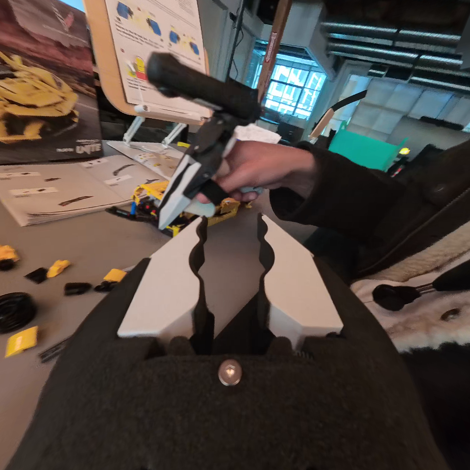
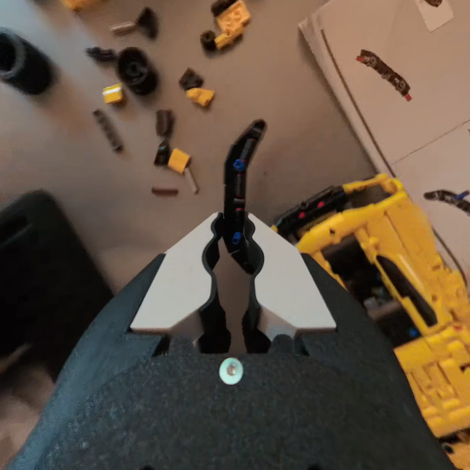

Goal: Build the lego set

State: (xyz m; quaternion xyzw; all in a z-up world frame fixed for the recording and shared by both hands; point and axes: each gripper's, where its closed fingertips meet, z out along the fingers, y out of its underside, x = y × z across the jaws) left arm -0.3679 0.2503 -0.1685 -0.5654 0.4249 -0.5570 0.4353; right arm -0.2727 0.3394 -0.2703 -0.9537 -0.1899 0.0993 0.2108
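While clamped only by its lower end in the right tongs (image 2: pixel 232 221), juts far forward as a long black curved beam (image 2: pixel 239 178) studded with blue and red pins, hanging above the surface (image 1: pixel 89 241) just left of the yellow car model (image 2: pixel 368 254). Could swivel or slip in that short bite if pressed into the model off-line. Could also pop its joined segments apart under a sideways push. Seems to call for steadying the model, yet finds the left tongs (image 1: pixel 230 221) spread wide, holding nothing, aimed over bare surface short of the model. Risks shoving the unbraced model along the surface, or against the open booklet (image 1: pixel 63 185) lying just beside it. Might also scatter the loose yellow and black pieces (image 2: pixel 178 157) and the black tyre (image 2: pixel 134 71) beyond the beam tip, if swung low. Farther back, shows printing in three places: booklet pages with part pictures and small captions, too blurred to read; a sheet (image 1: pixel 152 50) on a tilted stand with coloured diagrams and lines of text, likewise unreadable; a box (image 1: pixel 45 89) standing at the far left with a yellow car picture and pale lettering in its lower corner, partly legible but left unquoted. Shows no label or brand mark on either tongs.
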